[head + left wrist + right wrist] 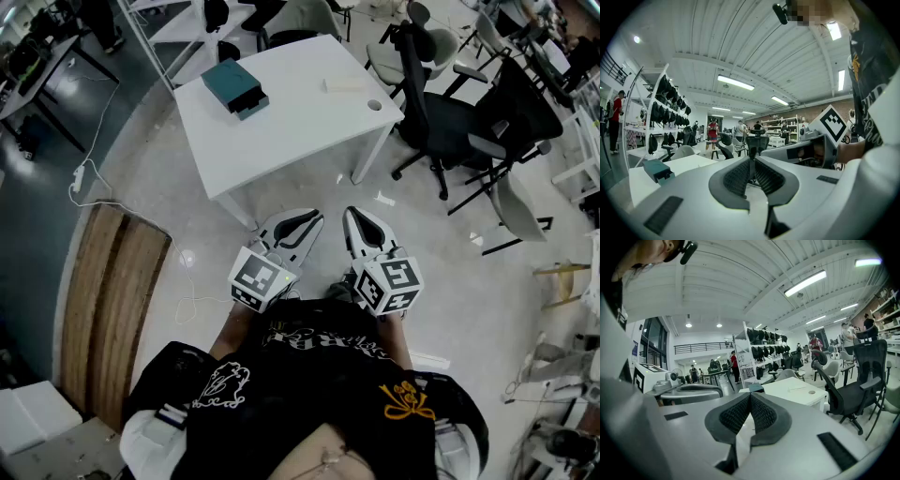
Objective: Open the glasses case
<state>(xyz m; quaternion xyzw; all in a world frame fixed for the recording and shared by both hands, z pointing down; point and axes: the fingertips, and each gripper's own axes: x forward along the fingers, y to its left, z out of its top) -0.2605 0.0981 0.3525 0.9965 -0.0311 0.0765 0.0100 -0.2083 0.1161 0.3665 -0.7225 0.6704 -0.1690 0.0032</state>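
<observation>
Head view, white table (300, 127), teal case (234, 86), chairs (457, 129)

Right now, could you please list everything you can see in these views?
table: one, white, on the floor ahead of the person
glasses case: one, teal, on the table's far left part
flat item: one, cream, on the table's far right part
office chairs: several, black, right of the table
wooden board: one, brown, on the floor at left
power strip: one, white with a cable, on the floor left of the table
left hand-held gripper: one, white and grey, jaws together, empty, short of the table
right hand-held gripper: one, white and grey, jaws together, empty, beside the left
</observation>
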